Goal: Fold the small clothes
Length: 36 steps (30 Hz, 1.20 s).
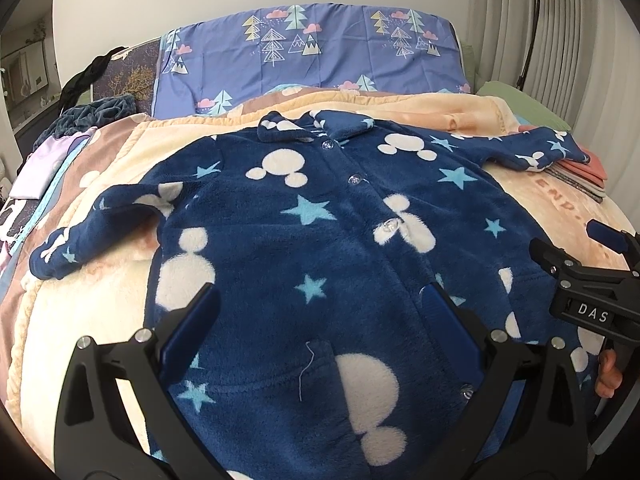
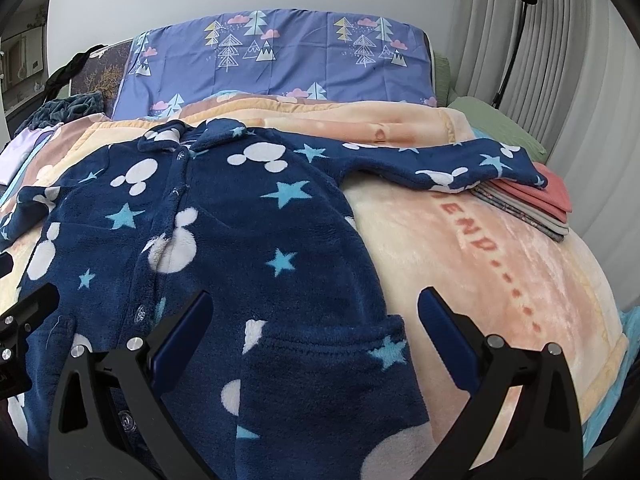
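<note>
A navy fleece button-up top [image 1: 320, 240] with white mouse heads and blue stars lies spread flat, front up, on a peach blanket [image 1: 92, 312]. Both sleeves stretch out sideways. My left gripper [image 1: 320, 312] is open and empty, hovering over the top's lower front. My right gripper [image 2: 316, 312] is open and empty over the top's lower right edge, by a pocket; it also shows at the right of the left wrist view [image 1: 576, 252]. The top also fills the right wrist view [image 2: 224, 240]; its right sleeve [image 2: 460, 164] ends on a stack of folded clothes.
A stack of folded clothes [image 2: 532, 204] sits at the blanket's right side. A purple tree-print pillow [image 1: 312, 52] lies at the head of the bed. Dark clothes [image 1: 92, 112] are piled at the far left. A black floor lamp [image 2: 516, 20] stands by the curtain.
</note>
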Each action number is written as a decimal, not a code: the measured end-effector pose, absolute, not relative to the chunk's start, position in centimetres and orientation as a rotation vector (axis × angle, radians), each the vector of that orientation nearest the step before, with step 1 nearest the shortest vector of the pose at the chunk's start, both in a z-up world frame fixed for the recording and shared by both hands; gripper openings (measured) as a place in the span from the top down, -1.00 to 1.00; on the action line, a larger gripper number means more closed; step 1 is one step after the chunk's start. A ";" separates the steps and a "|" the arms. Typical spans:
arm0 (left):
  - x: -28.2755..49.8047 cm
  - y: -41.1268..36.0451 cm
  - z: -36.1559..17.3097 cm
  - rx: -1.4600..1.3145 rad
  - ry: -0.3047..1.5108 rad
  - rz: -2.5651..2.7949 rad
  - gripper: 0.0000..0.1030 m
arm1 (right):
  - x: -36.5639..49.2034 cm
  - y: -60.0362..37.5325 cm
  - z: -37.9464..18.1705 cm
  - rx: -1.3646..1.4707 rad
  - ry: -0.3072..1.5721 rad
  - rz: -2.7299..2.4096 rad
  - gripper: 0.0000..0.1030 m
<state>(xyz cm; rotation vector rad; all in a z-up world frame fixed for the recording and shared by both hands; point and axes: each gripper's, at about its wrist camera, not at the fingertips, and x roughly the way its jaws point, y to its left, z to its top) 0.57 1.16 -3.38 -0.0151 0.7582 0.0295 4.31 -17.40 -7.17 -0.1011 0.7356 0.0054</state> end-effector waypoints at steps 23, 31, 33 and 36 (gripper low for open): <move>0.1 1.8 -3.2 -0.051 0.728 -0.028 -0.96 | 4.1 -16.1 -7.0 -0.126 0.726 0.037 -0.97; 0.0 1.9 -3.4 -0.062 0.723 -0.040 -0.96 | 4.2 -15.9 -7.3 -0.124 0.734 0.044 -0.97; -0.1 2.0 -3.5 -0.063 0.722 -0.036 -0.96 | 4.2 -15.8 -7.4 -0.124 0.733 0.045 -0.97; -0.2 2.4 -3.5 -0.067 0.724 -0.030 -0.96 | 4.2 -15.8 -7.4 -0.125 0.734 0.047 -0.97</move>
